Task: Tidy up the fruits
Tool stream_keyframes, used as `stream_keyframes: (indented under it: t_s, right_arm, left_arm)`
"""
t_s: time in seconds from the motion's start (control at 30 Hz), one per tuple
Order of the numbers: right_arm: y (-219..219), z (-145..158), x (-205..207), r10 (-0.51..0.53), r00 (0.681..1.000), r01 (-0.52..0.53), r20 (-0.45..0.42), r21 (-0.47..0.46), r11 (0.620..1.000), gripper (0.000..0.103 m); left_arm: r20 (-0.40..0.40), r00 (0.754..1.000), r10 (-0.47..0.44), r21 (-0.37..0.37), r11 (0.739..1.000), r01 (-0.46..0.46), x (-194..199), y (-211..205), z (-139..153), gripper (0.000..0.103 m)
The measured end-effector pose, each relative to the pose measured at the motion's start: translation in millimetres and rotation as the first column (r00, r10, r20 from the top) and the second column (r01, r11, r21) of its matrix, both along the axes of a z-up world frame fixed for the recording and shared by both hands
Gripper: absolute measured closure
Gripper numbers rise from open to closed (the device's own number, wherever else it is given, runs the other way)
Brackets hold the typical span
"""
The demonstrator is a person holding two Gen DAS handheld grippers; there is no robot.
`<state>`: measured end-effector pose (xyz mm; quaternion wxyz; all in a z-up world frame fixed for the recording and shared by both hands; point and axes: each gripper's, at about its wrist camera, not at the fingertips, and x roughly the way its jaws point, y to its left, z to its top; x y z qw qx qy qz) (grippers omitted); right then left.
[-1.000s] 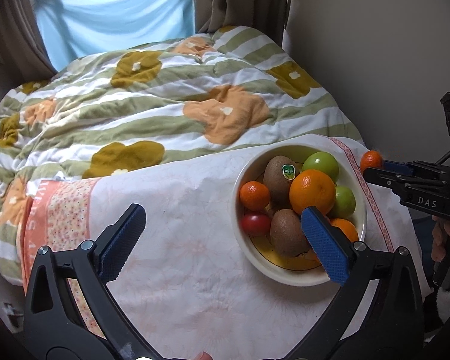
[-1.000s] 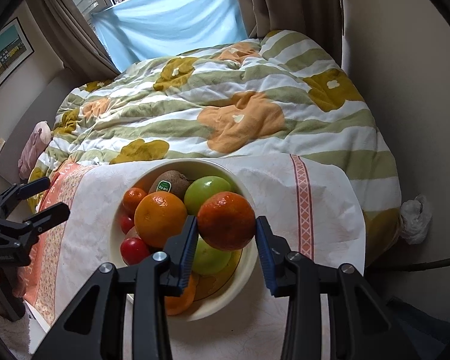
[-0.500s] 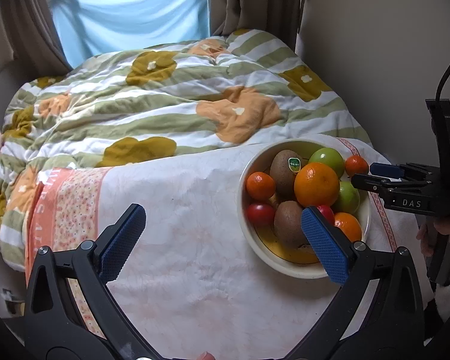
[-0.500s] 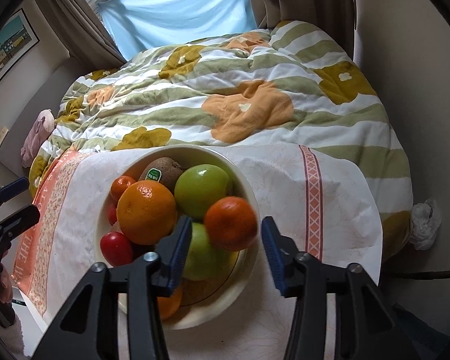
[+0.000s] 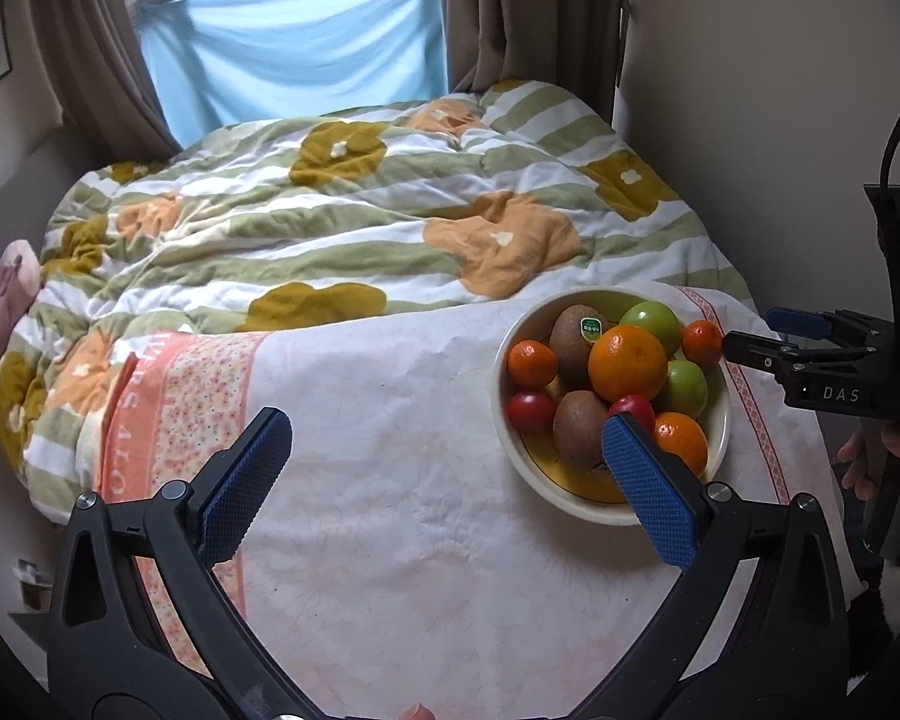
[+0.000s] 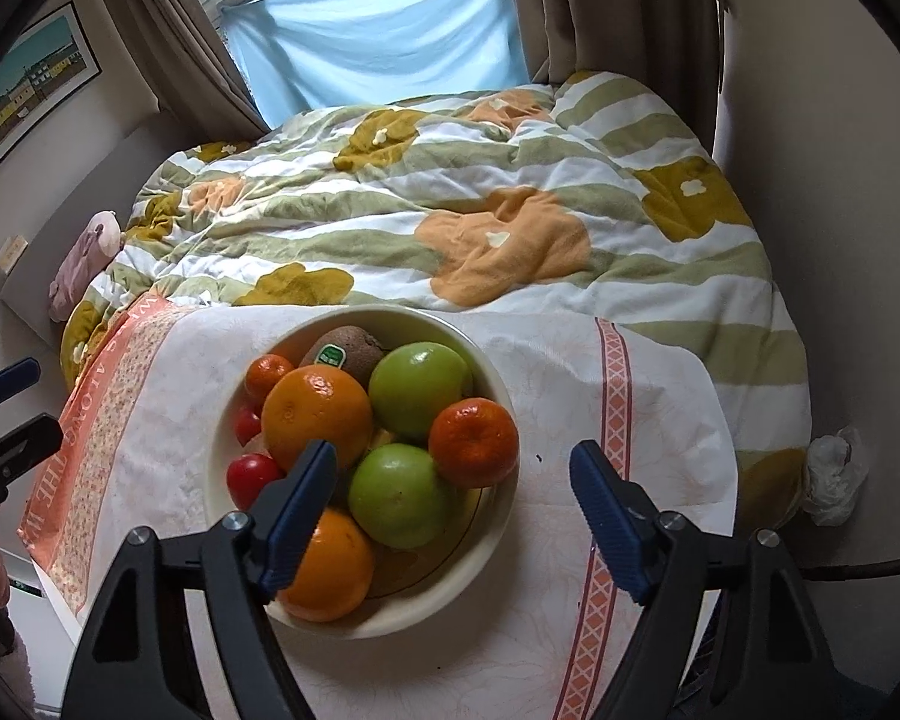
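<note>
Moments earlier, our right gripper [image 6: 450,492] had clenched a small mandarin [image 6: 474,443] above the bowl [image 6: 492,372]; by this frame we had let go, the blue pads spread wide and holding nothing, and the mandarin sat on the bowl's right rim against 2 green apples [image 6: 419,387]. Our left gripper [image 5: 444,480] hung released over the bare white cloth [image 5: 390,540], gripping nothing. With the large orange [image 6: 317,417], 2 kiwis [image 5: 577,336] and the tomatoes [image 6: 253,479] heaped alongside, we judged that fruit delivered, and no loose fruit showed on the cloth.
</note>
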<state>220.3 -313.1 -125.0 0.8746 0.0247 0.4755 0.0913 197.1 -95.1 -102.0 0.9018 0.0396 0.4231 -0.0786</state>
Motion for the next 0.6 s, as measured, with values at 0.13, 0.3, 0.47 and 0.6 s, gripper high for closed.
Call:
stream_keyframes:
  t_s: [0.13,0.3,0.47,0.6]
  right_arm:
    - [13.7,36.5,-21.3,-0.004,0.999,0.004,0.054,-0.012,1.000,0.026]
    - [39.6,83.1,-58.8,-0.015,0.993,0.019,0.119,-0.032,0.999,0.003]
    - [71.5,121.8,-107.5,-0.044,0.984,0.050,0.172,-0.033,0.998,0.001]
    - [97.4,136.4,-146.1,-0.095,0.979,0.108,0.181,-0.060,0.992,0.001]
  left_arm:
    - [0.055,0.998,0.006,-0.012,1.000,-0.006,-20.3,14.1,29.4,0.000]
    - [0.119,0.992,0.043,-0.031,0.999,-0.040,-53.7,39.6,66.1,0.000]
    - [0.161,0.984,0.073,-0.061,0.996,-0.064,-96.3,66.7,95.6,0.000]
    - [0.149,0.985,0.088,-0.046,0.996,-0.082,-126.4,83.6,98.6,0.000]
